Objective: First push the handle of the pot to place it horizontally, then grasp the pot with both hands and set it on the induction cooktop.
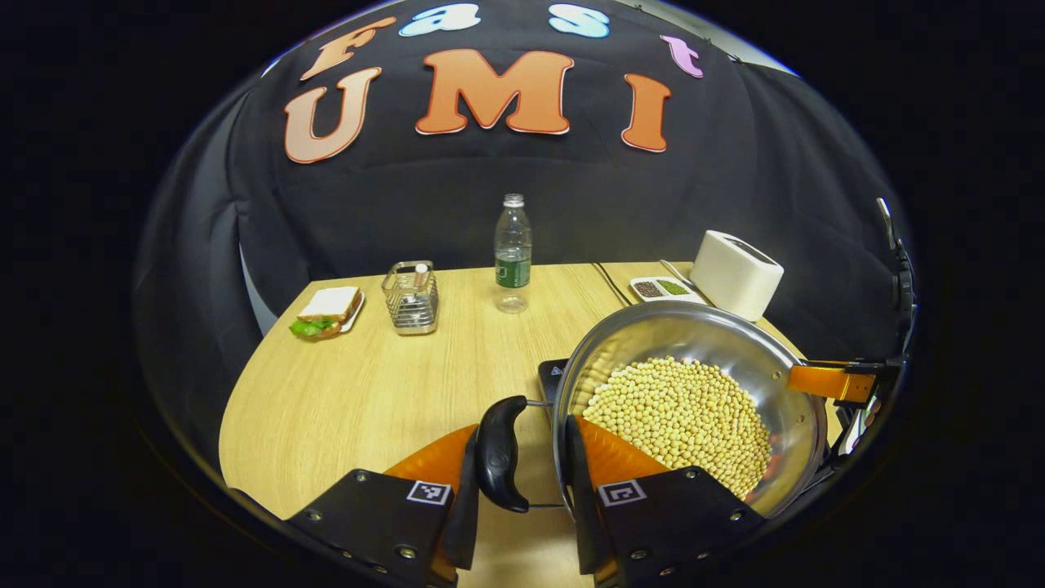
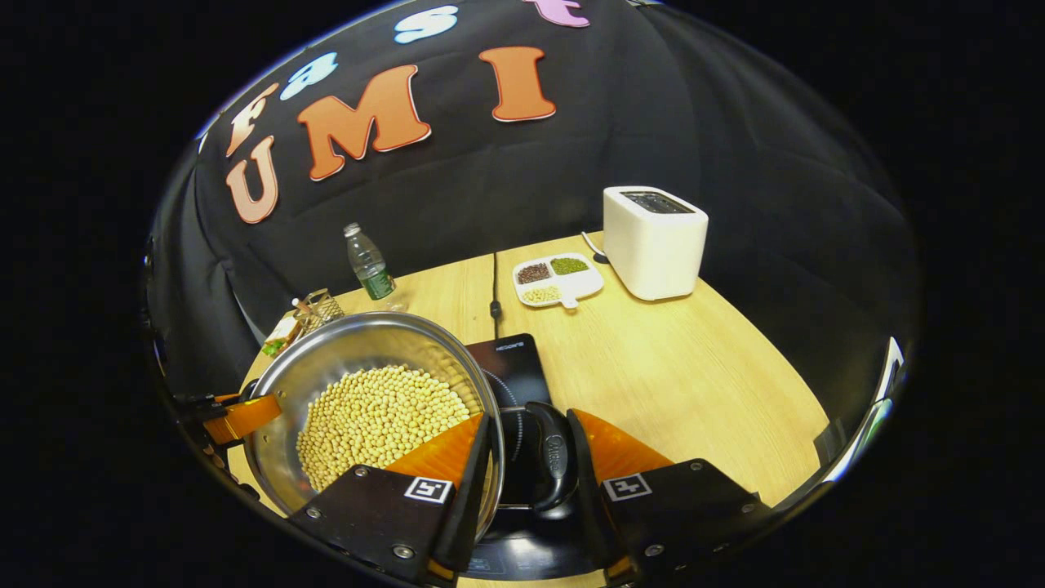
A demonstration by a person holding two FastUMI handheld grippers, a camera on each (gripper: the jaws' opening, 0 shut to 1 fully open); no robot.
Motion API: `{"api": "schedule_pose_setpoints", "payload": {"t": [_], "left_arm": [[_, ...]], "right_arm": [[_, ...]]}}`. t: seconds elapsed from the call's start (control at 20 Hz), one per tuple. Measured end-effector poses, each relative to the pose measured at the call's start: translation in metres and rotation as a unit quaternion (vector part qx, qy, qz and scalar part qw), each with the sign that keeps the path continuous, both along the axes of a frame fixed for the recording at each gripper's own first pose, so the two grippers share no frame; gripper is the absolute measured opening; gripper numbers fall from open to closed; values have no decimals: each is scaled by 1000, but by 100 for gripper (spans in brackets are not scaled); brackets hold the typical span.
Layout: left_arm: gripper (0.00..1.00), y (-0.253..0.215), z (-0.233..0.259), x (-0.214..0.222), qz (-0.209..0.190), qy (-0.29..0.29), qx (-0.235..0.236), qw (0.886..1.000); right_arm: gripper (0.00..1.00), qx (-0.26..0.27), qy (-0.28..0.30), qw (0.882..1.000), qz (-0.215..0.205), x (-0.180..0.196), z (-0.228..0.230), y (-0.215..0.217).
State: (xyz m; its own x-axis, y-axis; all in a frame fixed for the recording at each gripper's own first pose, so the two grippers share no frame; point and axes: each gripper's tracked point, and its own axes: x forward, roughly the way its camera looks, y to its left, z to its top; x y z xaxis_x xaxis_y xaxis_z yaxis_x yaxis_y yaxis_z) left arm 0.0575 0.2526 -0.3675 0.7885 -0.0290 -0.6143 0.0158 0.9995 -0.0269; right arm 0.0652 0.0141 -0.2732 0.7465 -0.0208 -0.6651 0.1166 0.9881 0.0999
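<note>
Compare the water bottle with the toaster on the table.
The water bottle is clear, slim and tall with a green label; the toaster is opaque white, boxy and wide. The water bottle stands near the table's back middle; the toaster sits at the back corner beside the divided dish. Both stand upright on the wooden table.

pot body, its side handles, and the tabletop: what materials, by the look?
Pot: likely stainless steel, polished; its inner wall mirrors the beans. Side handles: black, glossy, smooth and rounded, probably moulded plastic on thin metal wire brackets. Tabletop: pale wood grain, matte; solid wood or laminate can't be told.
</note>
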Motion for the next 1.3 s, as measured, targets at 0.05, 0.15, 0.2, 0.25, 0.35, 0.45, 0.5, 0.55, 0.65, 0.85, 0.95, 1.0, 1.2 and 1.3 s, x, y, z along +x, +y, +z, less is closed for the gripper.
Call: {"api": "schedule_pose_setpoints", "payload": {"t": [0.05, 0.15, 0.2, 0.25, 0.35, 0.45, 0.5, 0.55, 0.65, 0.85, 0.95, 1.0, 1.2, 1.3], "left_arm": [[50, 0, 0, 0, -1, 2, 0, 1000], [50, 0, 0, 0, -3, 5, 0, 1000], [50, 0, -1, 0, -5, 8, -1, 1000], [50, 0, -1, 0, -6, 10, -2, 1000], [50, 6, -5, -1, -9, 16, -2, 1000], [50, 6, -6, -1, -8, 21, -3, 1000], [49, 6, -6, -2, -7, 23, -4, 1000], [49, 6, -6, -1, -6, 25, -6, 1000], [48, 7, -7, 1, -2, 29, -14, 999], [53, 11, -3, -1, 9, 33, -9, 999], [56, 10, 9, 0, 14, 18, -6, 1000], [57, 14, 26, 0, 19, -2, 0, 1000], [83, 48, 114, -11, 57, -94, 44, 993], [87, 58, 169, -25, 65, -142, 53, 986]], "right_arm": [[53, 1, 1, 1000, -2, 0, -1, -5], [53, 1, 4, 1000, -4, 4, -4, -13], [53, 1, 6, 1000, -4, 6, -6, -16], [53, 1, 8, 1000, -5, 6, -8, -20], [53, 3, 10, 1000, -8, 10, -11, -24], [53, 1, 12, 1000, -8, 12, -15, -25], [53, 1, 14, 1000, -7, 11, -17, -24], [53, 2, 18, 1000, -7, 11, -18, -23], [53, 6, 15, 1000, -5, 12, -19, -23], [54, 9, 14, 1000, 4, 11, -18, -21], [59, -3, -7, 1000, 1, 16, -6, -24], [65, -15, -28, 999, 1, 20, 8, -28], [95, -32, -106, 994, -11, 14, 82, -36], [95, -37, -144, 989, -8, 1, 119, -36]]}}
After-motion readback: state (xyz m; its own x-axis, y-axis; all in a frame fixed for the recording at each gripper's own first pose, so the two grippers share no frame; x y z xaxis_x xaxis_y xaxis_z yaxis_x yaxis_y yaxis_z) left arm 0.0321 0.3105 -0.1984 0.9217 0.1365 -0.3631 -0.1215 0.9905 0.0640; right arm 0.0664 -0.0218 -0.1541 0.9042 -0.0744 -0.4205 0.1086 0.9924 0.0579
